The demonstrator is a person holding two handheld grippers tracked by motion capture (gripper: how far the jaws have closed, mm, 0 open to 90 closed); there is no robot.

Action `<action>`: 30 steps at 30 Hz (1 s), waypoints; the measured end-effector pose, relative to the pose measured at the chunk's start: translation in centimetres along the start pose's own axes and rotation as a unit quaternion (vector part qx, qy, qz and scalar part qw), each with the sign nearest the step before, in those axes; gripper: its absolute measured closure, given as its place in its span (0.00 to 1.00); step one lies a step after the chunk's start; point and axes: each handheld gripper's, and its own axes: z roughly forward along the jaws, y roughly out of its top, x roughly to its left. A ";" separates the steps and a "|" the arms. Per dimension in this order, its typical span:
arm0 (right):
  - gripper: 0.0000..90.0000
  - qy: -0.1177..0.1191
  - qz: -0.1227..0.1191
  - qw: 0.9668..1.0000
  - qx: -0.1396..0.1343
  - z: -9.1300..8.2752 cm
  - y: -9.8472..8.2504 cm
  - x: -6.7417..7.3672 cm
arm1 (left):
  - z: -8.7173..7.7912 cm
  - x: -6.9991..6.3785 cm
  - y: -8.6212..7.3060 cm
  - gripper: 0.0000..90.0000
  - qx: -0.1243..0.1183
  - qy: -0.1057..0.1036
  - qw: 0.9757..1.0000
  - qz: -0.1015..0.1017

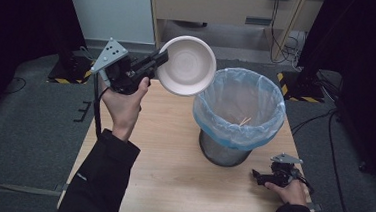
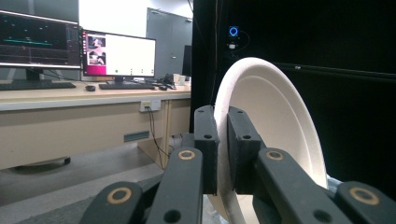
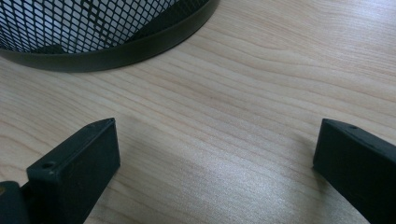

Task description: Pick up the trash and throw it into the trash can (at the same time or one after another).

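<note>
Your left gripper clamps its jaws on the white bowl's rim, holding it tilted beside the lined wire-mesh bin. Your right gripper rests on the tabletop, jaws apart.

Background, left gripper view: long beige desk carrying two flat monitors, one dark, one mostly white; black keyboard before the dark one. White socket on the desk's front. High view: grey carpet floor, yellow-black striped tape, loose black cables.

bin cropped, bowl base cut off
</note>
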 end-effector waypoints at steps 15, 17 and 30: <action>0.01 -0.001 0.000 1.000 -0.002 0.0 0.0 0.0 | 2.8 -1.8 -0.8 0.93 0.008 -0.020 1.000 -0.002; 0.01 -0.001 0.000 1.000 -0.002 0.0 0.0 0.0 | 3.2 -2.1 -0.9 0.93 0.010 -0.023 1.000 -0.002; 0.01 -0.001 0.000 1.000 -0.002 0.0 0.0 0.0 | 5.6 -3.5 -2.0 0.93 0.024 -0.039 0.999 0.000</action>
